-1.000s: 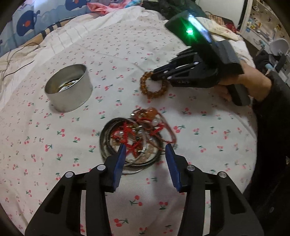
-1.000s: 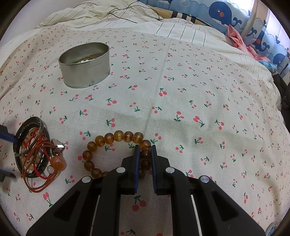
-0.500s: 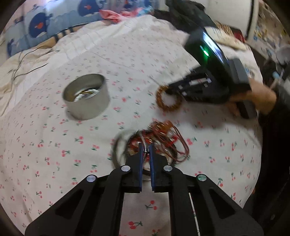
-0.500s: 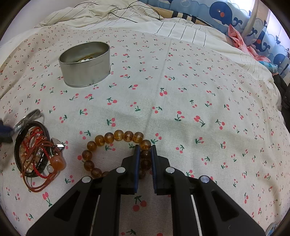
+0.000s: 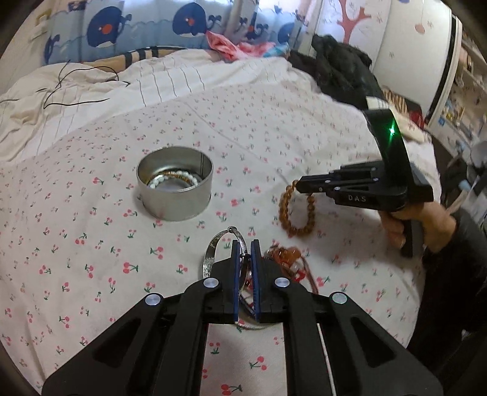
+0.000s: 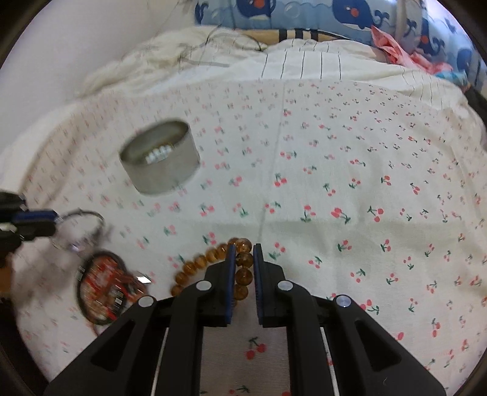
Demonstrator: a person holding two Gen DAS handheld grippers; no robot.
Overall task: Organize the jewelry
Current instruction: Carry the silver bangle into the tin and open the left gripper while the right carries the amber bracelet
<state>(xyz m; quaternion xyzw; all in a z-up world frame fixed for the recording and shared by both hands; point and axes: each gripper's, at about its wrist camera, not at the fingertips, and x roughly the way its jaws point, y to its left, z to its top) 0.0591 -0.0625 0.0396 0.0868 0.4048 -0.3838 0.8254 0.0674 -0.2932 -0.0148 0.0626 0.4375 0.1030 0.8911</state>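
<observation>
My left gripper (image 5: 244, 243) is shut on a silver bangle (image 5: 211, 252) and holds it above the bed; it also shows in the right wrist view (image 6: 36, 224) with the bangle (image 6: 80, 231). My right gripper (image 6: 244, 248) is shut on an amber bead bracelet (image 6: 243, 274), which hangs from it above the sheet (image 5: 296, 210). A round metal tin (image 5: 175, 190) with beaded bracelets inside stands on the cherry-print sheet. The remaining pile of red cord and dark bangles (image 6: 105, 286) lies below my left gripper.
The cherry-print sheet (image 5: 76, 243) covers the bed. A striped blanket (image 5: 152, 82) with a black cable (image 5: 76, 79) lies behind the tin. Whale-print pillows (image 5: 121, 27) and dark clothes (image 5: 344, 73) sit at the back.
My left gripper closed on the silver bangle and lifted it from the pile. My right gripper lifted the amber bracelet off the sheet. Both moved up and toward the tin.
</observation>
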